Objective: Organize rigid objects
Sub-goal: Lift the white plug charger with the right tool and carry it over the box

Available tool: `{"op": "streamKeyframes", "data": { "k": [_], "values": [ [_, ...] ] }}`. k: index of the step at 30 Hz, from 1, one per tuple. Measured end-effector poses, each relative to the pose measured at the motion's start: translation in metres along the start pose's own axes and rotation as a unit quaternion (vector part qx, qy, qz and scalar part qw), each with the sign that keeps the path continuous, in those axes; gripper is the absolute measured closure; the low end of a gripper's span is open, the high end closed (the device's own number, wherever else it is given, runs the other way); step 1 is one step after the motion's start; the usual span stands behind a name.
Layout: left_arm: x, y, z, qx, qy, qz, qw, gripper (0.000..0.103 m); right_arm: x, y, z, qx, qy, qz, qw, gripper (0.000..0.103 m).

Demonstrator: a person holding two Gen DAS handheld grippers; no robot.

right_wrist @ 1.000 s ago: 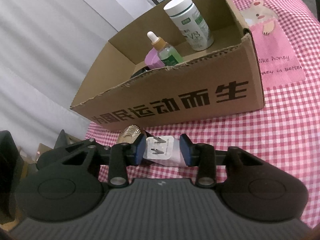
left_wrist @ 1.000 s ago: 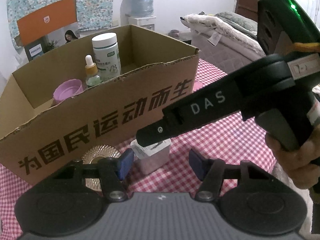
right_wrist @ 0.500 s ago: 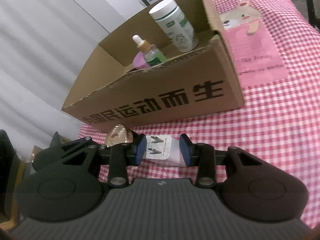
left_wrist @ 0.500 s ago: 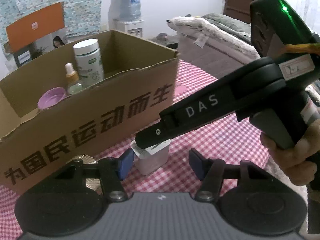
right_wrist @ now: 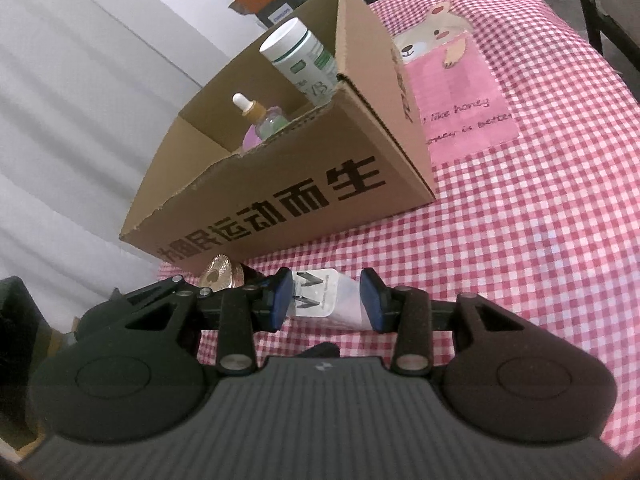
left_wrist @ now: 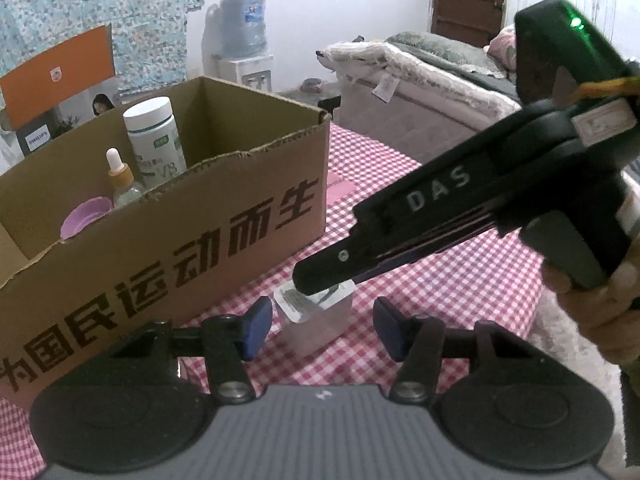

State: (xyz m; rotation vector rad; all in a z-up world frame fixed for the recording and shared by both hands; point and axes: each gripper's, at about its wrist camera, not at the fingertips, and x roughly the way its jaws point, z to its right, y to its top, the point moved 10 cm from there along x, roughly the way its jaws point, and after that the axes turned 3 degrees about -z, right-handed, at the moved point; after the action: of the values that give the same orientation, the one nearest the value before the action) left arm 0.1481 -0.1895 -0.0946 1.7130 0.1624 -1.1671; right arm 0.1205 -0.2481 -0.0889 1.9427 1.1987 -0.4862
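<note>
The desk (right_wrist: 540, 240) wears a red-and-white checked cloth with a pink bear patch towards its far right corner. On its left half stands an open cardboard box (left_wrist: 192, 248), black characters printed along its front wall. Inside the box a white supplement bottle (left_wrist: 154, 140) stands upright by the back wall; in front of it is a dropper bottle (left_wrist: 122, 180) with an amber collar, and beside that a lilac cup (left_wrist: 86, 214).

In front of the box, near the desk's front edge, is a white plug adapter (right_wrist: 328, 294), prongs showing. The right gripper (right_wrist: 326, 300) has it between its blue fingers (right_wrist: 372, 302), both pads pressed against its sides. In the left wrist view the right gripper's black body crosses above the adapter, held by a hand (left_wrist: 600, 308) at the right edge.

The left gripper (left_wrist: 320, 328) sits just before the adapter; its fingers (left_wrist: 256, 326) stand apart on either side of it without touching, and they are closing.

A gold fluted disc (right_wrist: 220, 276) lies at the box's front left corner.
</note>
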Motion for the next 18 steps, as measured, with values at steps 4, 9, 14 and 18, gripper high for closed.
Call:
{"op": "streamKeyframes", "data": {
  "k": [4, 9, 14, 18],
  "values": [
    [0.010, -0.002, 0.001, 0.002, 0.003, -0.010, 0.9999, 0.046, -0.004, -0.004, 0.004, 0.010, 0.001, 0.003, 1.000, 0.063],
    [0.020, -0.002, 0.000, -0.001, 0.008, -0.017, 0.9998, 0.050, -0.001, -0.008, 0.006, 0.016, 0.001, -0.001, 1.000, 0.060],
    [0.026, -0.003, -0.008, -0.020, 0.000, -0.022, 0.9995, 0.056, 0.004, -0.009, 0.006, 0.022, 0.010, 0.001, 1.000, 0.059],
    [0.027, -0.003, -0.008, -0.020, 0.002, -0.019, 0.9996, 0.056, 0.007, -0.007, 0.007, 0.029, 0.017, 0.003, 0.999, 0.059]
  ]
}}
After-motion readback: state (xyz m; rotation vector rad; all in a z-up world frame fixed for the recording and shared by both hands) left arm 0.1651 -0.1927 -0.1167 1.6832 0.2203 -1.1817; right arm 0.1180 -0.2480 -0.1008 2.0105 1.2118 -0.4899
